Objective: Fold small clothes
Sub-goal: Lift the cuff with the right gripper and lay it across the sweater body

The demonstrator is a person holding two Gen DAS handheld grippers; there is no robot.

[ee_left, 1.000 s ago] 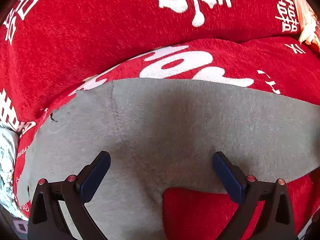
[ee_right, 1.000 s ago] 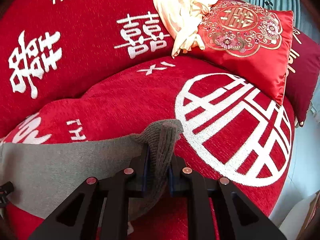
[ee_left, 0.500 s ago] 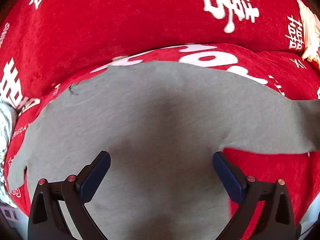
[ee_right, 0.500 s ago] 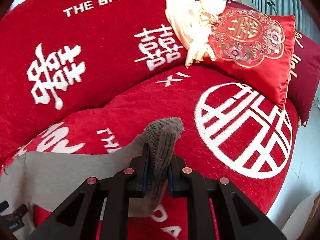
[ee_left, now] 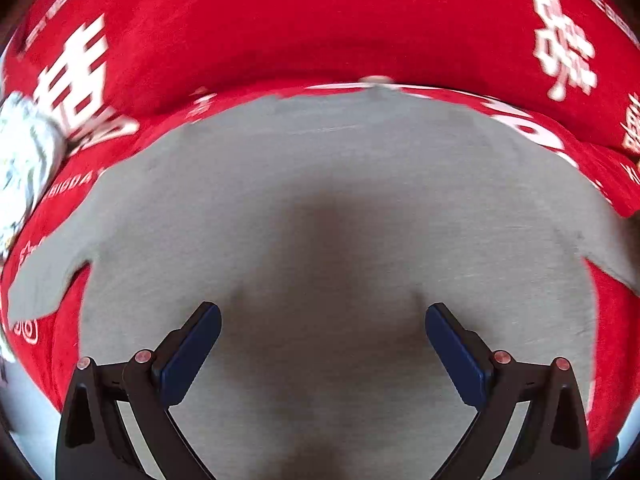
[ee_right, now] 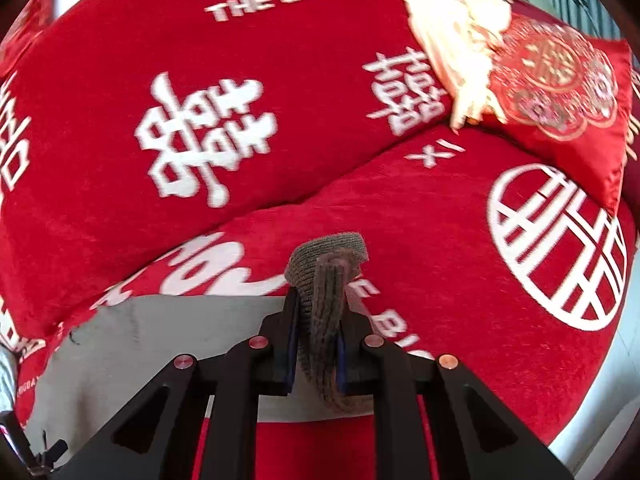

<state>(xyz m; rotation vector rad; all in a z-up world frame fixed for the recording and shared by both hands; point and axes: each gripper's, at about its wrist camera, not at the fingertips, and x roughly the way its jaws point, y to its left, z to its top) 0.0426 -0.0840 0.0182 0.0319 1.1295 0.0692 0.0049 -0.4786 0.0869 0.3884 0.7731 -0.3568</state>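
The grey sweater (ee_left: 340, 208) lies spread flat on the red sofa cover (ee_left: 320, 20), its long axis running from nine to three o'clock in the left wrist view, one sleeve (ee_left: 44, 284) trailing toward eight o'clock. Its other ribbed cuff (ee_right: 324, 292) is raised and points toward twelve o'clock, pinched in the right hand-held gripper (ee_right: 318, 344). The left hand-held gripper (ee_left: 322, 340) hangs over the sweater's middle, jaws wide, holding nothing. A red cushion (ee_right: 560, 92) sits at two o'clock.
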